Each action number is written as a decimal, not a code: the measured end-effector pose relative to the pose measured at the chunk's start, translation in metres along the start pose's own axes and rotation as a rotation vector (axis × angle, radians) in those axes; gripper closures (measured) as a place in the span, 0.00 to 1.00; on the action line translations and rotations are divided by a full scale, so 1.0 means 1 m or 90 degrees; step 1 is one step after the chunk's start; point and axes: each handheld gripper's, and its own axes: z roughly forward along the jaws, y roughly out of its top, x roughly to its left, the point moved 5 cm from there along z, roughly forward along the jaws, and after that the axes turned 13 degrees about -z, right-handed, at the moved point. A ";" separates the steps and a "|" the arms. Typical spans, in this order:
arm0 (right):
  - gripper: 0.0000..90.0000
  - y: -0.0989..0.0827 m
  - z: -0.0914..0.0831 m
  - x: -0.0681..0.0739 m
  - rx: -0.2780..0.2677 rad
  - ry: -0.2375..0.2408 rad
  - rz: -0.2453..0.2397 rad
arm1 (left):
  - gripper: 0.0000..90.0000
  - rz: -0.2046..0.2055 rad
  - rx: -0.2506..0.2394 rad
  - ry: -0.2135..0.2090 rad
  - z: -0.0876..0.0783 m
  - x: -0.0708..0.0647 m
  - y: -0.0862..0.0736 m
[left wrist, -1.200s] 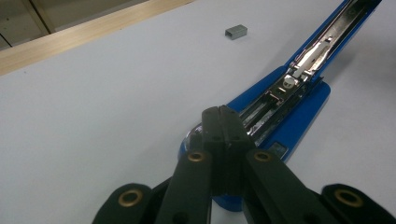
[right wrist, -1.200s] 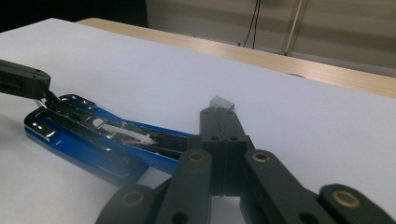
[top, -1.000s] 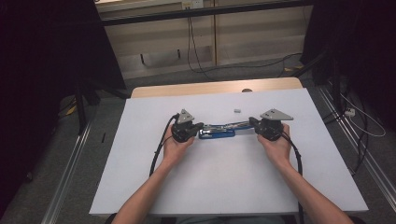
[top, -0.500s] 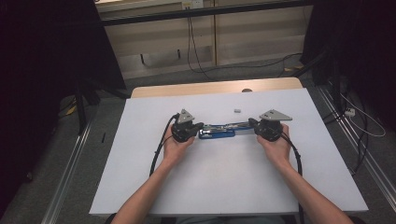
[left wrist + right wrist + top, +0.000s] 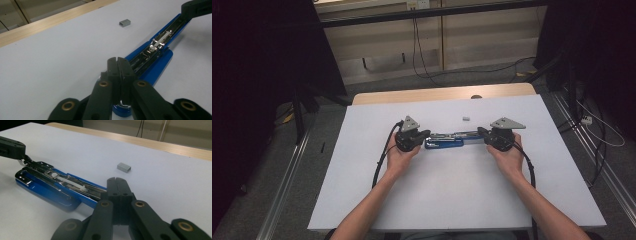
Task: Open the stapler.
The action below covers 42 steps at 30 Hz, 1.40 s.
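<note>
Glossy blue plastic stapler, shiny metal inside

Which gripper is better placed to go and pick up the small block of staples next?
Probably the right gripper: the staple block lies nearer to it than to the left gripper. Both are shut at the ends of the opened blue stapler.

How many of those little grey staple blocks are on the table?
1. The staple block lies alone on the white table, just beyond the opened blue stapler. More could be hidden under the grippers.
</note>
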 end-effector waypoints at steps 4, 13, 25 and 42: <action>0.99 0.002 -0.001 0.000 -0.013 0.007 0.000 | 0.93 0.001 -0.004 -0.002 -0.002 -0.005 0.001; 0.87 0.004 -0.001 0.004 -0.024 0.028 0.002 | 0.84 -0.022 -0.029 -0.016 -0.011 -0.002 0.006; 0.59 0.006 -0.004 0.006 -0.036 0.042 0.009 | 0.45 -0.027 -0.040 0.023 -0.025 0.001 -0.001; 0.10 0.007 -0.004 0.001 -0.022 0.000 0.026 | 0.06 -0.062 -0.034 0.043 -0.042 0.011 -0.005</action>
